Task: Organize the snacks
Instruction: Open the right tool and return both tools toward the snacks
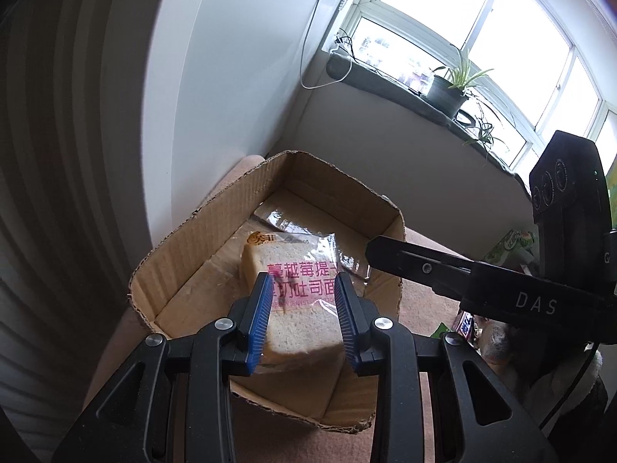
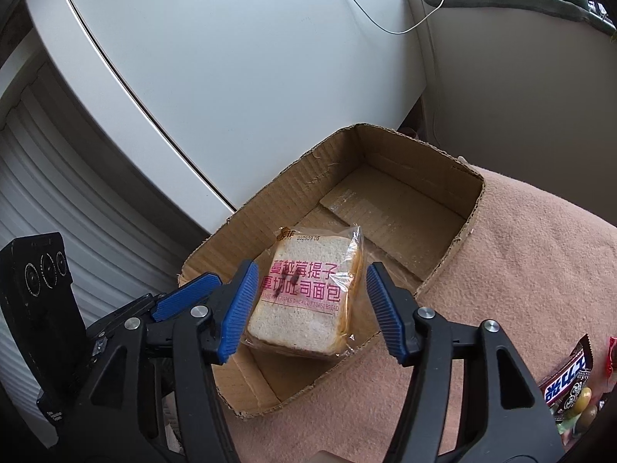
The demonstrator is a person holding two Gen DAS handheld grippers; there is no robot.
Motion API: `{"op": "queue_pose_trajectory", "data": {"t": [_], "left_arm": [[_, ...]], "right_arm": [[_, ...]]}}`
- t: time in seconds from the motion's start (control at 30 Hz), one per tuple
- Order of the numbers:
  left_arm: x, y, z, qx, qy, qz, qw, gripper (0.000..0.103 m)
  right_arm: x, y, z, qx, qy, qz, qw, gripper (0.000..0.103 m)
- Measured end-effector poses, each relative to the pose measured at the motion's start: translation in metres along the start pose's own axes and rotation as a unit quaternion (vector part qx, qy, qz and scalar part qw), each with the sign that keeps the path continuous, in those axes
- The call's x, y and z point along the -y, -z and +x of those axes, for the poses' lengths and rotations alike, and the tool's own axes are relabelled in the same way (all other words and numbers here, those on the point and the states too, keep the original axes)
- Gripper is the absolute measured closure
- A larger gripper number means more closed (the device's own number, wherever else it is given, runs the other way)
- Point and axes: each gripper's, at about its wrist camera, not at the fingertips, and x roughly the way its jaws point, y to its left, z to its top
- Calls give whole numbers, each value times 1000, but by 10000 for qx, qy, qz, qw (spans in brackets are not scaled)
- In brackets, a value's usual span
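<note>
A wrapped slice of toast bread with pink lettering [image 1: 300, 301] [image 2: 308, 297] is over the near part of an open cardboard box [image 1: 216, 208] [image 2: 443, 262]. My left gripper [image 1: 302, 289] is shut on the bread, its blue pads pressing both sides. In the right wrist view the left gripper's blue pad [image 2: 193, 293] comes in from the left beside the bread. My right gripper [image 2: 310, 281] is open around the bread, with gaps between its pads and the wrapper. Its black finger [image 1: 416, 266] shows at the right in the left wrist view.
The box sits on a pink blanket [image 2: 520, 250] next to a white wall panel [image 2: 231, 77]. Other snack packets [image 2: 570, 382] [image 1: 509, 247] lie at the right on the blanket. A windowsill with a potted plant [image 1: 447, 92] runs behind.
</note>
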Motion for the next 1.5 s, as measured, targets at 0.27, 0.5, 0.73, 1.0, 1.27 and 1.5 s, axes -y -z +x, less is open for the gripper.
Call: {"op": "queue_pose_trajectory", "data": {"t": [0.27, 0.5, 0.73, 1.0, 1.27, 1.5], "left_arm": [[7, 3, -15, 125, -9, 84, 9999, 71], [35, 12, -22, 159, 146, 326, 9992, 54], [67, 26, -22, 90, 398, 542, 9977, 54], [104, 49, -16, -160, 825, 791, 9933, 54], [148, 75, -1, -581, 1301, 1076, 9839, 51], [180, 104, 20, -1046, 1484, 1464, 9724, 44]], "right_arm": [[11, 9, -30, 200, 162, -4, 9997, 42], [36, 35, -82, 504, 408, 29, 9979, 35], [80, 76, -142, 769, 932, 164, 9925, 29], [140, 137, -208, 936, 1579, 710, 9804, 29], [185, 203, -242, 753, 2360, 1216, 9612, 29], [194, 242, -233, 410, 2553, 1430, 9553, 29]]}}
